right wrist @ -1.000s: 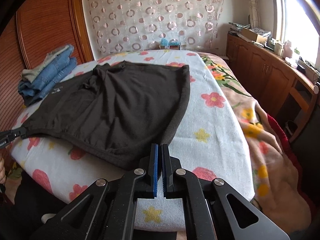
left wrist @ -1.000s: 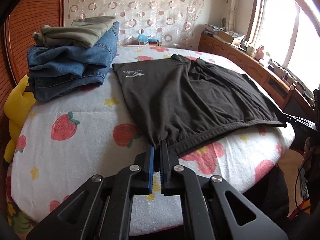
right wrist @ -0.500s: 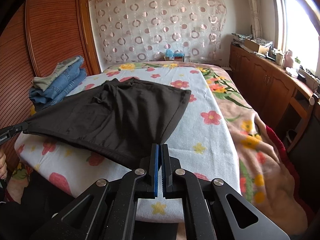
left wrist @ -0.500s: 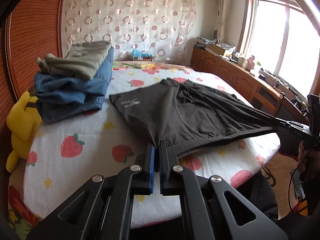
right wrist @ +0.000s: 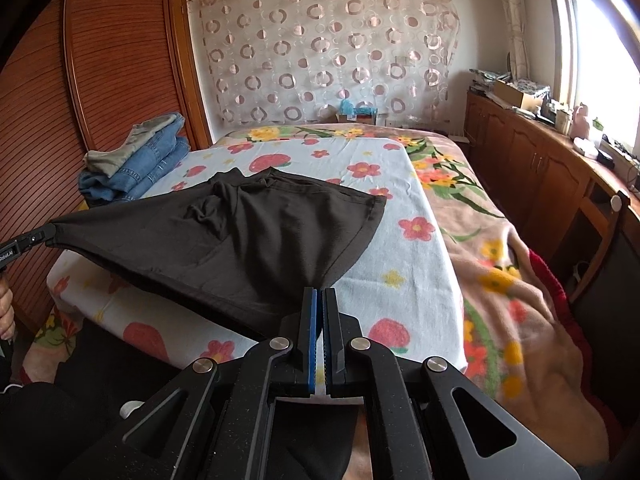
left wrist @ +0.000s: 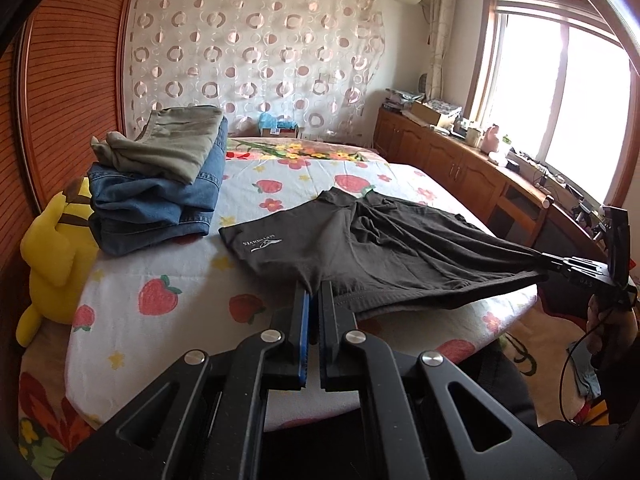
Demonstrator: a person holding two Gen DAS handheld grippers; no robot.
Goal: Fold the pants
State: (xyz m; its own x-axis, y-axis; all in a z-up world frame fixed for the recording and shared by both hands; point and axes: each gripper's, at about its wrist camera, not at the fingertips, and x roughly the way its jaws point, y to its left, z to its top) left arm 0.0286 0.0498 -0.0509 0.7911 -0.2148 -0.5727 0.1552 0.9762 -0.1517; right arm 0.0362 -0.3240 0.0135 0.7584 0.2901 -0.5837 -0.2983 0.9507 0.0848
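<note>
Left wrist view: left gripper (left wrist: pixel 313 294) and right gripper (right wrist: pixel 320 295) each clamp a waistband corner of the dark shorts (left wrist: pixel 360 240) over the bed (left wrist: pixel 132 280); uneven tension risks slippage

Dark brown pants (left wrist: pixel 360 240) on a white strawberry-print sheet (left wrist: pixel 160 280); blue jeans (left wrist: pixel 160 196), yellow plush (left wrist: pixel 52 248).

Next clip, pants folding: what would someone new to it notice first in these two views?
The dark shorts stretched across the strawberry-print bed, near edge lifted, with the left gripper and right gripper each shut on a waistband corner. Next, the folded stack of jeans with olive trousers on top at the bed's far left, and a yellow plush toy beside it.
</note>
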